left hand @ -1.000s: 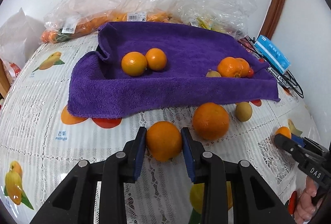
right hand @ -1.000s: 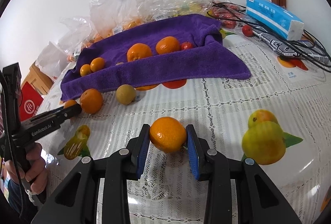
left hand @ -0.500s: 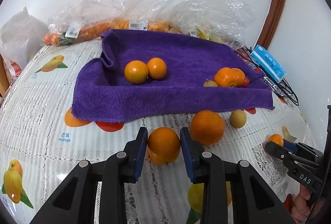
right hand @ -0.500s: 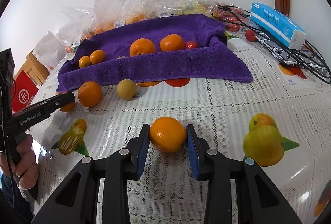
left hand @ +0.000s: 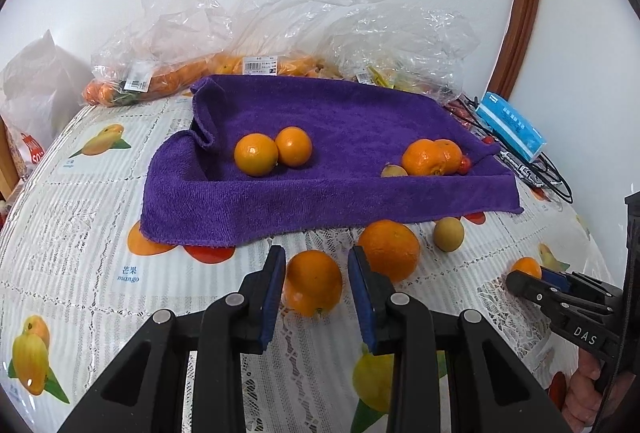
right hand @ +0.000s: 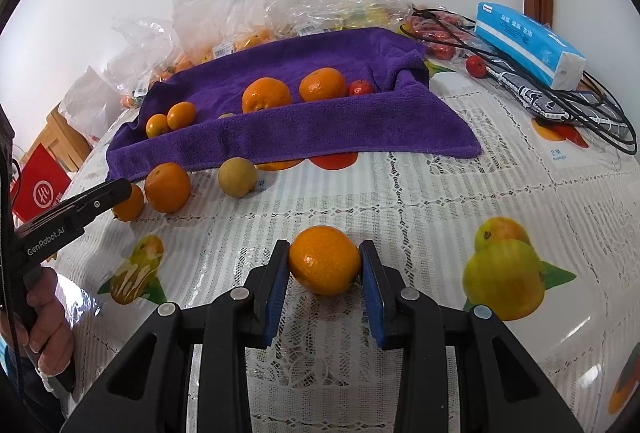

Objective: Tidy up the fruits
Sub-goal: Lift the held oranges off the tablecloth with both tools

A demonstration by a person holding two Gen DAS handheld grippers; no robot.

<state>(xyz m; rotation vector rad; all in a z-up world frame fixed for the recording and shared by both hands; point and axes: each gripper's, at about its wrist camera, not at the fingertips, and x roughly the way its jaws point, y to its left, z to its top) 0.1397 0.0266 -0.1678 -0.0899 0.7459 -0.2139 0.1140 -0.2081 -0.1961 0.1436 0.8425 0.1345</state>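
Left gripper [left hand: 316, 283] clamps an orange [left hand: 313, 281]; another orange [left hand: 389, 249] sits beside.

We counted seven oranges [right hand: 324, 259]: four on the towel [right hand: 360, 121] and three on the worktop [right hand: 460, 185]. We saw two brown fruits [right hand: 237, 177], two loose red fruits [right hand: 476, 65], one tissue pack [right hand: 528, 45] and two grippers [right hand: 324, 265].
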